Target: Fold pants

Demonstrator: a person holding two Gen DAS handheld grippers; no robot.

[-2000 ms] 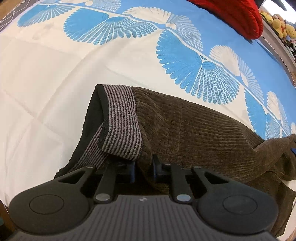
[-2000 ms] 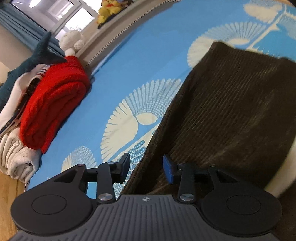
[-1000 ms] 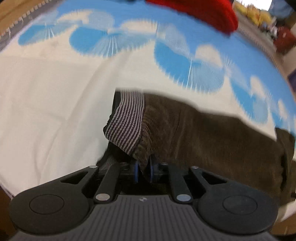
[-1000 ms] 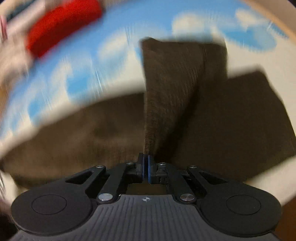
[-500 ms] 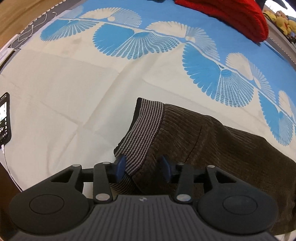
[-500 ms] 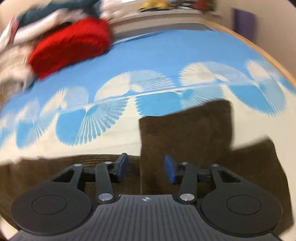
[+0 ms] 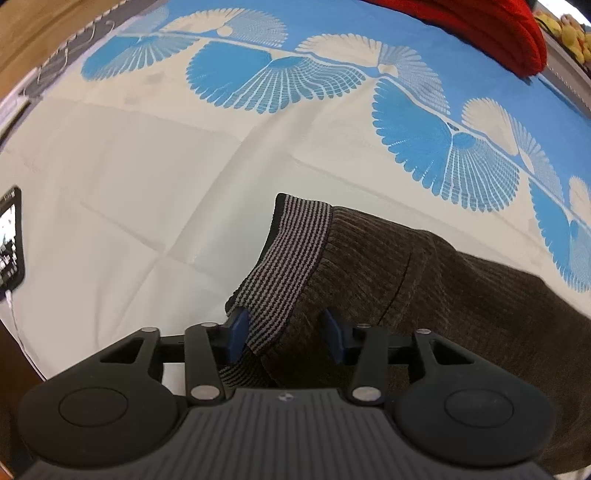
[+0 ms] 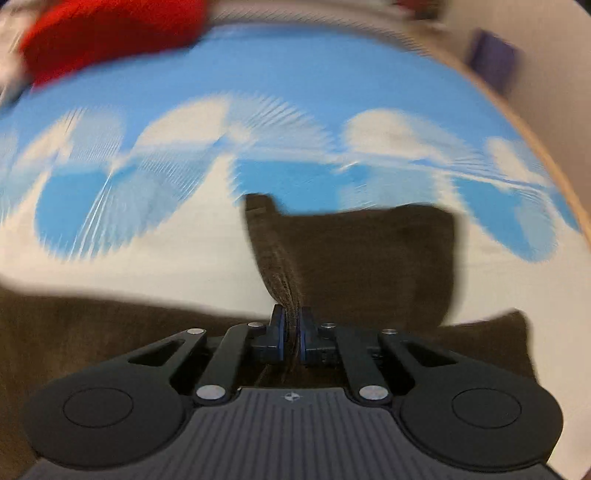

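Brown corduroy pants [image 7: 443,295] with a grey-and-black striped waistband [image 7: 288,251] lie on a cream and blue bedspread [image 7: 147,184]. My left gripper [image 7: 284,332] is open, its blue pads either side of the waistband's near corner, touching cloth but not clamped. In the blurred right wrist view, my right gripper [image 8: 291,332] is shut on a raised fold of the pants' leg end [image 8: 369,258], which rises from the jaws toward the far edge.
A red knitted blanket [image 7: 498,26] lies at the bed's far side and also shows in the right wrist view [image 8: 110,33]. A phone [image 7: 11,236] with a cable rests at the left edge. Soft toys [image 7: 569,33] sit beyond the bed.
My right gripper has shut on a fold of the leg end, having been open half a second ago. My left gripper stays open at the waistband after letting go a second ago.
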